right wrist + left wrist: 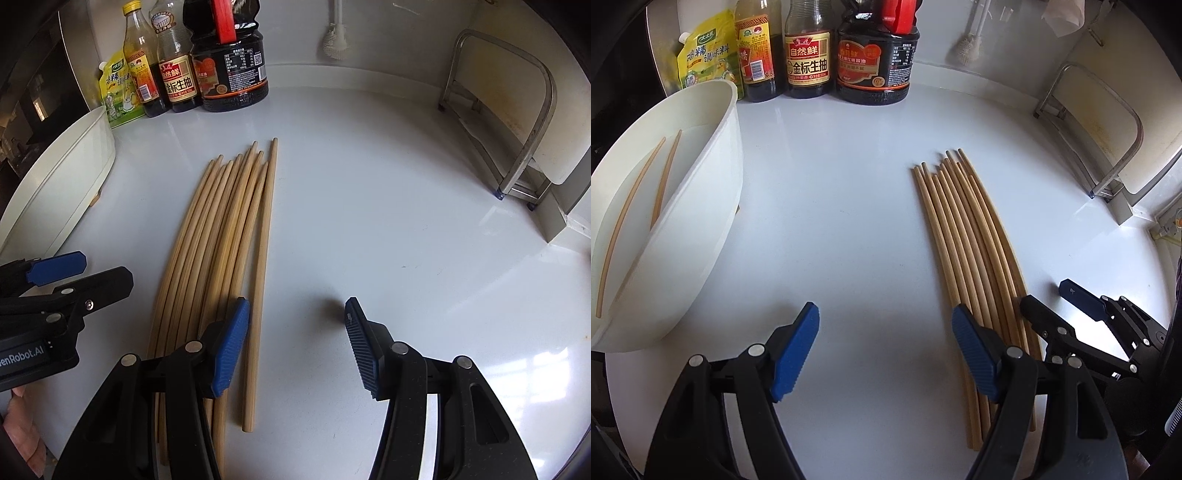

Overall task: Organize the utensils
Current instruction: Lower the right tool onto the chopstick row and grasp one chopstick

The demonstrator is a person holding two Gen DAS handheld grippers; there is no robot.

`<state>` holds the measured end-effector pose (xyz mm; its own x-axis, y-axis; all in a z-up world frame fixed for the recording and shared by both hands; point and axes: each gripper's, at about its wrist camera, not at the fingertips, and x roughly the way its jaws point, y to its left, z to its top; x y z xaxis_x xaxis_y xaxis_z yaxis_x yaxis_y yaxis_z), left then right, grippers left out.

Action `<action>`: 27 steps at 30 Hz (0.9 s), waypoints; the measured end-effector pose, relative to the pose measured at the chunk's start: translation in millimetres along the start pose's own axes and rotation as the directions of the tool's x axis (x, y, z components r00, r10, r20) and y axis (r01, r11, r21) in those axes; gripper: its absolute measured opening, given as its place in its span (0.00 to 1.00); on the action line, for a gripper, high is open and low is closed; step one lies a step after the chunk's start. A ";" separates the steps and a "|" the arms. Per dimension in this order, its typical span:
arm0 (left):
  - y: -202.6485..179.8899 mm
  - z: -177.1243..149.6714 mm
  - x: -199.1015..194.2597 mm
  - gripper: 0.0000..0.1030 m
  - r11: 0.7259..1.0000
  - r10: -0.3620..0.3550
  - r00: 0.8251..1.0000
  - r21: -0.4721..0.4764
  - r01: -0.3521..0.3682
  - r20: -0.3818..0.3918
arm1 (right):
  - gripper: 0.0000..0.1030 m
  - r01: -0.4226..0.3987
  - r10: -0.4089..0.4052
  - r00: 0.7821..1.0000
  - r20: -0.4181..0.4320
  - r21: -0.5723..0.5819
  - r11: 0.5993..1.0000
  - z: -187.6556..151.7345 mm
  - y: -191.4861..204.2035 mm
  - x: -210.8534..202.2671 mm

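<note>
**Bamboo chopsticks fanned on the counter, two already in the white tub**

Bamboo, pale and bare, makes up the whole job here: a bundle of chopsticks (964, 236) lies on the glossy white counter (831, 206), tips pointing toward the back wall, the sticks side by side and touching, with one stray chopstick (260, 266) lying just apart on the bundle's right edge. Two more chopsticks (646, 199) already lie inside the white plastic tub (701, 206) at the left, which looks to be the place they are being gathered into.

The left gripper (886, 347) hangs over bare counter between tub and bundle, its blue pads spread wide with nothing between them; only its right pad overlaps the near ends of the sticks in the view. The right gripper (297, 343) sits over the near end of the bundle at a middling spread, also empty: its left pad is over the outer sticks and the stray one shows in the gap beside that pad. That stance suggests the stray stick is the likeliest next pick, being the easiest to part from the rest.

Along the back stand a yellow seasoning pouch (705, 51), an oil bottle (138, 62), a soy sauce bottle (807, 55) and a dark jug with a red handle (877, 62); a steel rack (517, 122) holding a cutting board stands at the right. All are well apart from the sticks. The real crowding is the two grippers themselves, close together at the bundle's near end.
</note>
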<state>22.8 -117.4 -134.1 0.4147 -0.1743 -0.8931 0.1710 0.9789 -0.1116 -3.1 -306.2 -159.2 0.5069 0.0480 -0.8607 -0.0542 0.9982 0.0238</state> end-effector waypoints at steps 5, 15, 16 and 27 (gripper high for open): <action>-7.3 -4.0 5.1 0.71 1.000 -0.020 1.000 0.001 0.020 -0.017 | 0.50 0.013 -0.013 1.000 0.003 0.015 1.000 -2.2 -11.9 -0.4; -18.1 -11.4 14.6 0.75 0.999 0.025 0.999 0.039 -0.024 -0.023 | 0.50 0.036 -0.037 0.999 0.015 0.043 0.998 -9.0 -31.0 -5.7; -18.4 -11.1 14.4 0.75 0.999 0.027 0.999 0.039 -0.026 -0.021 | 0.50 0.034 -0.035 0.999 0.017 0.042 0.999 -8.9 -30.7 -5.9; -15.8 -8.2 15.5 0.71 0.994 0.098 0.995 0.051 -0.097 -0.020 | 0.50 0.017 -0.018 0.999 0.032 0.034 0.999 -5.6 -26.2 -5.7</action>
<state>19.3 -134.7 -149.7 0.4112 -0.0751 -0.9084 0.1754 0.9845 -0.0020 -9.3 -332.8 -157.8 0.5354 0.0308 -0.8440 -0.0164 0.9995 0.0261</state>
